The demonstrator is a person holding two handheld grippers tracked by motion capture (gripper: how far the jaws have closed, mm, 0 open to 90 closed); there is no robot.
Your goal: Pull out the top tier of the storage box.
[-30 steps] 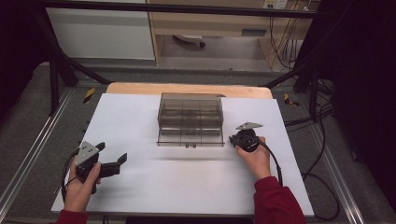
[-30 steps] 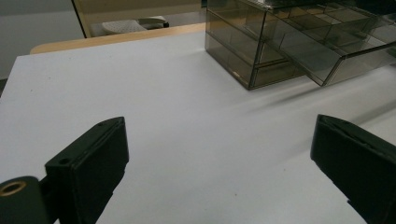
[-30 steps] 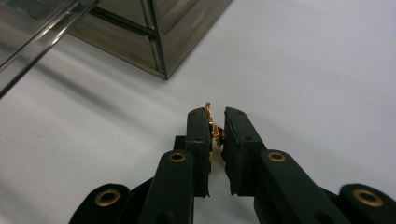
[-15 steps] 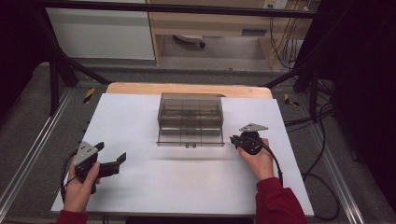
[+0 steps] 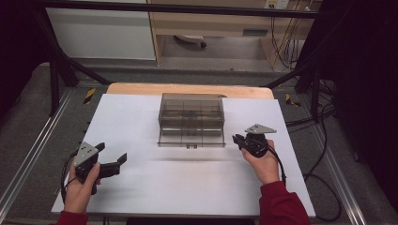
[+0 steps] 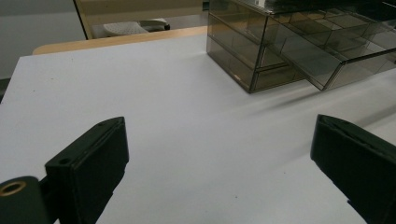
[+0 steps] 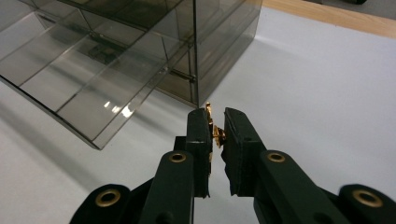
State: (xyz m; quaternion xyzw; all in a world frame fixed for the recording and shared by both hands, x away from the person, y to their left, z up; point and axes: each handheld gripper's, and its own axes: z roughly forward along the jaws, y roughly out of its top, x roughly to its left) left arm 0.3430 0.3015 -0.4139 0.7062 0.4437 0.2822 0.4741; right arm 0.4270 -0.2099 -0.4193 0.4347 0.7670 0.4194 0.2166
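The right gripper (image 7: 215, 135) has its jaws nearly closed on a small gold-coloured metal piece (image 7: 215, 134), maybe an earring or a pin; too small to tell exactly. The piece sits pinched between the pads near the tips, w/ a thin gold edge showing above them. In the high view this gripper (image 5: 240, 140) is at approx. 4 o'clock of the smoky transparent plastic drawer organiser (image 5: 191, 119), just beside its front right corner. The lowest drawer (image 7: 79, 84) is pulled out toward the person, and its divided compartments look empty.

The left gripper (image 5: 115, 161) stands wide open and holds nothing, well apart from the organiser, at approx. 8 o'clock of it, low over the white table top (image 5: 187, 187).

Risks, in my judgement: the grip is only on a thin edge, so the piece can slip or rotate out if the hand tilts. Releasing from too high, it can bounce over a divider or off the drawer. Also the jaws can knock the light organiser, b/c nothing holds it.
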